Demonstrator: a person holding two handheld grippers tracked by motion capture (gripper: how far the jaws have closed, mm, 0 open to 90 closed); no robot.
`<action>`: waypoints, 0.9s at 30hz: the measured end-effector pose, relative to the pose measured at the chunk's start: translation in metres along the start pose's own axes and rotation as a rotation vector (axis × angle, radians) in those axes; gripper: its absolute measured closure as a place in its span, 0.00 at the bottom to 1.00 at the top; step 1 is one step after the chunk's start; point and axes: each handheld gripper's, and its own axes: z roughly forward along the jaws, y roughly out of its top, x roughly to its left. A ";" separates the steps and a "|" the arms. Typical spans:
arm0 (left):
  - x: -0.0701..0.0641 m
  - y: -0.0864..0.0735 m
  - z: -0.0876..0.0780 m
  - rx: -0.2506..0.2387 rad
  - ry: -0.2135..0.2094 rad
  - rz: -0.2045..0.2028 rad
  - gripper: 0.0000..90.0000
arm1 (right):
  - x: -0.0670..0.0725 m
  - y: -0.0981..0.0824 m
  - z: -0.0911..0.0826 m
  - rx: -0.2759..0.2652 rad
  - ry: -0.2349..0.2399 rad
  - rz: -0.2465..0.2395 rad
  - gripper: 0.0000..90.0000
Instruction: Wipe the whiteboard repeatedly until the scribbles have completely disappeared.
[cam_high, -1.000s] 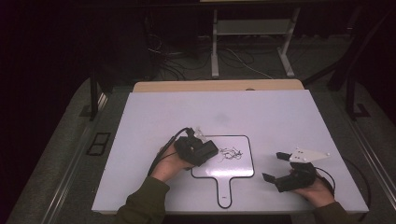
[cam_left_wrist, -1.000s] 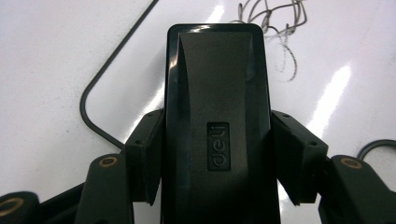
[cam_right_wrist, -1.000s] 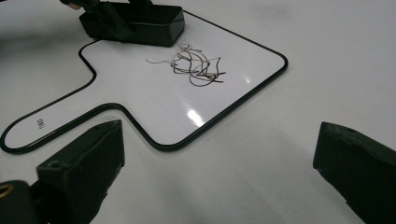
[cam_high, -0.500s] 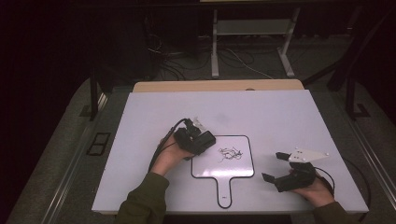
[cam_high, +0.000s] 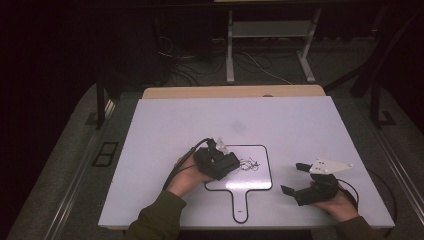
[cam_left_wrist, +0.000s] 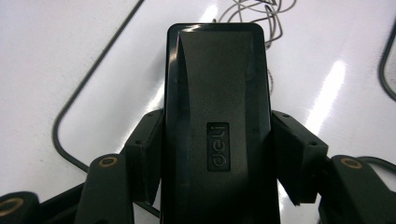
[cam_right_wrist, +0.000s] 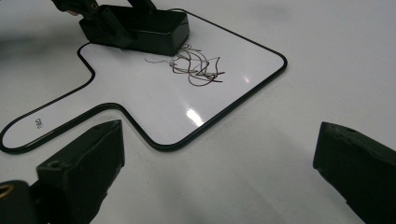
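Observation:
A small white board (cam_high: 260, 181) with a black rim and a handle lies flat on the table, with a dark scribble (cam_high: 248, 164) in its middle. My left gripper (cam_high: 226, 162) is shut on a black block eraser (cam_high: 220, 166) at the board's left edge, just left of the scribble. In the left gripper view the eraser (cam_left_wrist: 217, 116) fills the space between the pads and the scribble (cam_left_wrist: 261, 14) lies just past its tip. My right gripper (cam_high: 291, 177) rests open to the right of the board, nothing between its jaws. The right gripper view shows the board (cam_right_wrist: 154, 102), scribble (cam_right_wrist: 196, 65) and eraser (cam_right_wrist: 154, 28).
The white tabletop (cam_high: 225, 120) has bare room on the far side and on the left. A wooden edge (cam_high: 235, 92) runs along its back. Cables and a metal stand (cam_high: 270, 30) sit on the dark floor beyond. Each gripper's cable trails on the table.
The left gripper with the eraser drew away to the far left half a second ago, then came back right toward the scribble. The right gripper has kept still.

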 end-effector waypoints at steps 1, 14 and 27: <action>0.002 0.001 0.000 0.003 0.005 -0.008 0.44 | 0.000 0.000 0.000 0.000 -0.001 0.001 0.01; 0.038 0.013 0.012 -0.013 0.011 -0.092 0.44 | -0.001 -0.001 0.001 0.007 -0.002 0.001 0.01; 0.022 0.038 0.025 -0.006 -0.022 -0.033 0.44 | -0.001 -0.001 0.000 0.005 -0.002 0.002 0.01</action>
